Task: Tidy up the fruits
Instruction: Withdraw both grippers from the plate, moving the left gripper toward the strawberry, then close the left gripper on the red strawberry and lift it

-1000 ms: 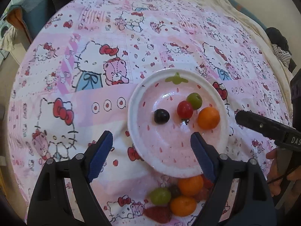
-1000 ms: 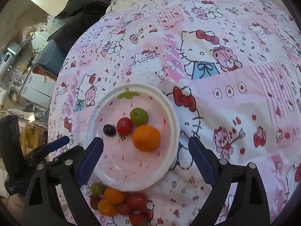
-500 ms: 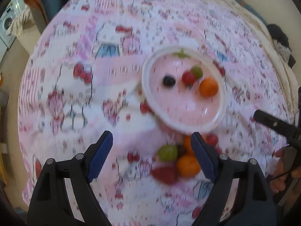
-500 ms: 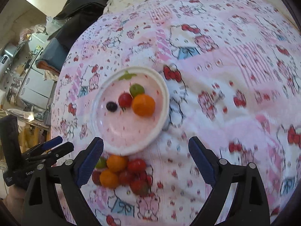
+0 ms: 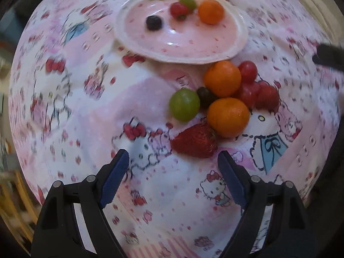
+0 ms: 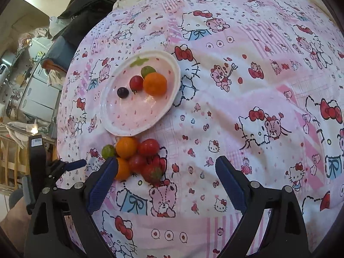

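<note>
While the strawberry (image 5: 194, 140) lies nearest the left gripper (image 5: 173, 167), just ahead of its spread and empty jaws, it ranks as the softest item: likely light, easily bruised, best taken across its broad shoulders with a gentle squeeze.

Loose heap on the bedsheet (image 5: 86, 116), just below the plate (image 5: 133, 43):
- strawberry, one;
- oranges (image 5: 228, 117), two, round and firm, probably apt to roll, to be gripped across the middle;
- green fruit (image 5: 184, 105), one, smooth, probably slippery;
- dark berry (image 5: 206, 97), one, small, wedged between neighbours;
- red tomatoes (image 5: 247, 71), three or four; the packed cluster defeats an exact count.

Already on the plate: one orange, one red tomato, one green fruit, one dark berry.

Right gripper (image 6: 165, 169): jaws spread wide, nothing between the pads, hovering over the sheet with the heap by its left finger.

Surround: cartoon-printed bedsheet, soft and rumpled, so the plate sits slightly tilted.
</note>
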A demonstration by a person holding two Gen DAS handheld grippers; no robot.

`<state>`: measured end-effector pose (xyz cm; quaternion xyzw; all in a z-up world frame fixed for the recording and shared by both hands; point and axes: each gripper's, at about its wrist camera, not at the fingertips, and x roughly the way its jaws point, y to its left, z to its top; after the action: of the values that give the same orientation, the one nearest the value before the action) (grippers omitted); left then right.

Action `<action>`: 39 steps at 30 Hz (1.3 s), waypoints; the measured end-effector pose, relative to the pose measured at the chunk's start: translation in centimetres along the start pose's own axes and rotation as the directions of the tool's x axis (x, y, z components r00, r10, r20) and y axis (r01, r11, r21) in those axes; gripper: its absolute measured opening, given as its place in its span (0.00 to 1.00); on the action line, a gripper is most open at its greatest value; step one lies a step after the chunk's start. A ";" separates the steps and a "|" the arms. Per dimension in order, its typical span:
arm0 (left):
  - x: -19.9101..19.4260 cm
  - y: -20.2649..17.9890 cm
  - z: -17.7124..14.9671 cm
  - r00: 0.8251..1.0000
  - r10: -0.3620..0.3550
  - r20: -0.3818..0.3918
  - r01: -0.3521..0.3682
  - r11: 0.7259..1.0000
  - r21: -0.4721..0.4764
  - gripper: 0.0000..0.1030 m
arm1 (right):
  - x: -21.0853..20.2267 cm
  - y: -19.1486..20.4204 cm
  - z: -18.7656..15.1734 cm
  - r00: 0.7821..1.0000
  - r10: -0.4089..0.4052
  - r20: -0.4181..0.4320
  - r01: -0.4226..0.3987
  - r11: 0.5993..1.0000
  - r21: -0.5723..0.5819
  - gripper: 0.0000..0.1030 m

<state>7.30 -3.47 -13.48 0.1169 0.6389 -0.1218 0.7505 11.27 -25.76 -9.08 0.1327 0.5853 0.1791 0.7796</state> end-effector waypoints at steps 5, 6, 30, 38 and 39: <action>0.1 -1.0 1.7 1.000 -0.025 -0.015 0.027 0.984 0.173 0.71 | -0.1 -0.1 0.3 1.000 0.009 0.006 -0.009 1.000 0.002 0.91; 0.2 -1.3 1.9 0.999 -0.033 -0.032 0.039 0.977 0.210 0.68 | -0.1 0.0 0.3 1.000 0.010 0.007 -0.010 1.000 0.002 0.91; 3.6 -2.5 8.7 0.941 -0.158 -0.298 0.297 0.809 0.508 0.46 | 0.7 0.0 1.2 1.000 0.016 -0.022 -0.016 1.000 0.009 0.91; 3.6 -2.1 8.6 0.943 -0.184 -0.277 0.293 0.854 0.430 0.37 | 0.9 0.4 1.3 1.000 0.012 -0.025 -0.012 1.000 -0.001 0.91; 3.4 -2.2 7.5 0.942 -0.190 -0.277 0.297 0.854 0.426 0.34 | 0.9 0.4 1.3 1.000 0.012 -0.026 -0.012 1.000 -0.003 0.91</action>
<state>14.10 -8.19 -15.73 0.2228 0.6816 -0.3509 0.6022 12.68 -25.00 -9.28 0.1326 0.5944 0.1863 0.7710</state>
